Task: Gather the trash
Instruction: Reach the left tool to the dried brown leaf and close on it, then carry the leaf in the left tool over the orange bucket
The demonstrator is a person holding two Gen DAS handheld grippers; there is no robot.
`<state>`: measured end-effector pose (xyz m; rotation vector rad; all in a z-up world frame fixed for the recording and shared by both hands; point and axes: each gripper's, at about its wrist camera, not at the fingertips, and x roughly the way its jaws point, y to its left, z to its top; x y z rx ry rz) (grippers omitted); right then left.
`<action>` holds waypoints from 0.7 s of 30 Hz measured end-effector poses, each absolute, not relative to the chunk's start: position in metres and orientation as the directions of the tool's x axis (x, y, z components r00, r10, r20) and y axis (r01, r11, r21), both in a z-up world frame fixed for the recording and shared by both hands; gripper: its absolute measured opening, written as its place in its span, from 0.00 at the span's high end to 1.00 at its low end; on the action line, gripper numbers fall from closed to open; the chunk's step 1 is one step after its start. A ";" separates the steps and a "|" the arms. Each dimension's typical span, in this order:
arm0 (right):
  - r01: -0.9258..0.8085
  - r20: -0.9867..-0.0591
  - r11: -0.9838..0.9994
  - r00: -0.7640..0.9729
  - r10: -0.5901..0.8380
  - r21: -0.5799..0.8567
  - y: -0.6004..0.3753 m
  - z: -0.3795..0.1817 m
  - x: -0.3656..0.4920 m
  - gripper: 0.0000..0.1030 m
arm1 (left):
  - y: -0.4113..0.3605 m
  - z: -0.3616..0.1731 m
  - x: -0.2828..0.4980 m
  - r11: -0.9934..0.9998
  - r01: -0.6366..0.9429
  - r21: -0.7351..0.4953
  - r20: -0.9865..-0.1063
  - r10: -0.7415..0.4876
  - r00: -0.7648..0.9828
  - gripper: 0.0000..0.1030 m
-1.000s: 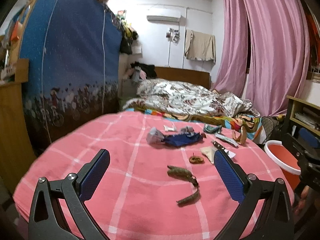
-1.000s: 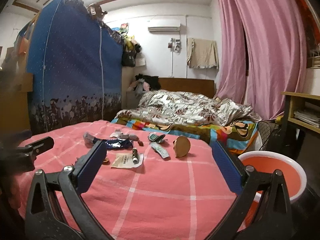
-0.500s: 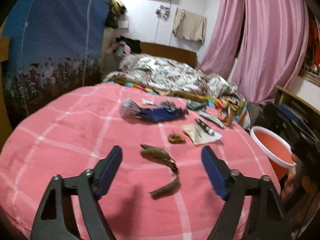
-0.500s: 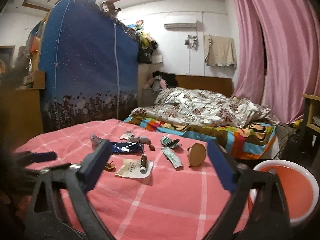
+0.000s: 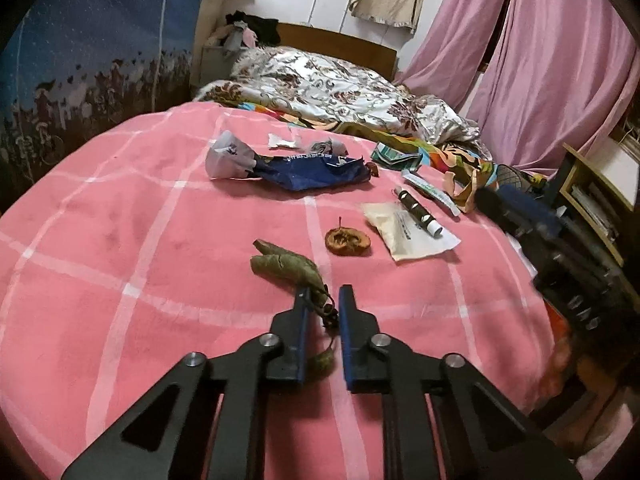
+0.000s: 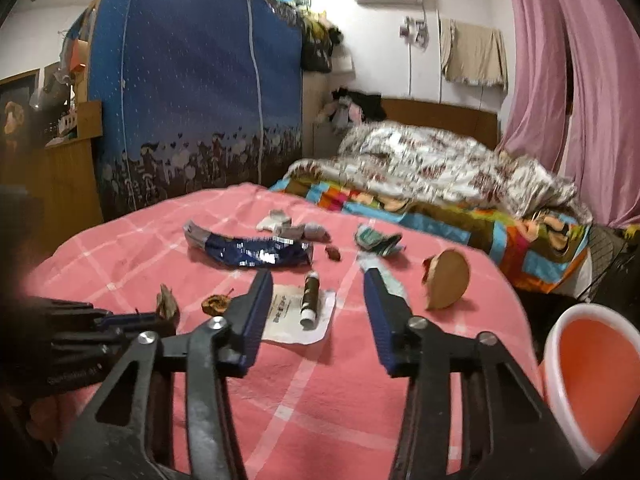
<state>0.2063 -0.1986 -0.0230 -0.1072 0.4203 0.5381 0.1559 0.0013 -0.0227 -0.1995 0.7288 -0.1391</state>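
Observation:
Trash lies scattered on a pink checked blanket (image 5: 120,240). My left gripper (image 5: 324,294) is low over it. Its jaws are closing, and the pads pinch the thin stem end of a dried green leaf (image 5: 286,266). The right wrist view shows that leaf (image 6: 166,304) sticking up at the left gripper's (image 6: 160,316) tips. My right gripper (image 6: 317,276) is closing too, still wide apart. A brown tube (image 6: 311,300) lies on a white packet (image 6: 296,316) between its fingers, untouched. Nearby are a blue wrapper (image 5: 312,170) and a dried fruit core (image 5: 347,241).
An orange bucket with a white rim (image 6: 592,380) stands off the blanket's right edge. A round brown slice (image 6: 446,280) and a green wrapper (image 6: 378,240) lie further back. Behind are a bed with a floral quilt (image 5: 340,88), a blue wardrobe (image 6: 192,100) and pink curtains (image 5: 560,60).
Both grippers moved forward and tipped down toward the trash while their jaws narrowed. The left jaws went from wide open to pinching the leaf stem; the right jaws came in around the tube.

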 end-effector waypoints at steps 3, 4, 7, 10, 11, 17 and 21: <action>-0.528 -0.470 0.849 0.744 0.475 0.024 -0.191 -0.030 0.218 0.90 | 0.007 -0.021 0.163 0.967 0.059 -0.250 -0.655 -0.213 0.725 0.94; -0.534 -0.486 0.845 0.730 0.480 0.032 -0.188 -0.032 0.222 0.91 | 0.009 -0.020 0.164 0.967 0.059 -0.250 -0.656 -0.214 0.724 0.94; -0.548 -0.535 0.835 0.691 0.486 0.049 -0.179 -0.039 0.235 0.99 | 0.013 -0.017 0.169 0.969 0.057 -0.240 -0.658 -0.205 0.725 0.94; -0.544 -0.599 0.839 0.664 0.448 0.025 -0.168 -0.047 0.247 1.00 | 0.011 -0.014 0.172 0.971 0.061 -0.231 -0.654 -0.202 0.729 0.95; -0.540 -0.613 0.841 0.658 0.438 0.022 -0.166 -0.049 0.250 1.00 | 0.011 -0.013 0.174 0.971 0.065 -0.230 -0.651 -0.204 0.731 0.95; -0.530 -0.564 0.846 0.682 0.465 0.057 -0.181 -0.043 0.244 1.00 | 0.001 0.003 0.173 0.972 0.097 -0.215 -0.603 -0.210 0.769 0.95; -0.492 -0.385 0.866 0.786 0.484 0.083 -0.215 -0.020 0.215 1.00 | -0.020 0.023 0.172 0.968 0.161 -0.190 -0.527 -0.239 0.815 0.95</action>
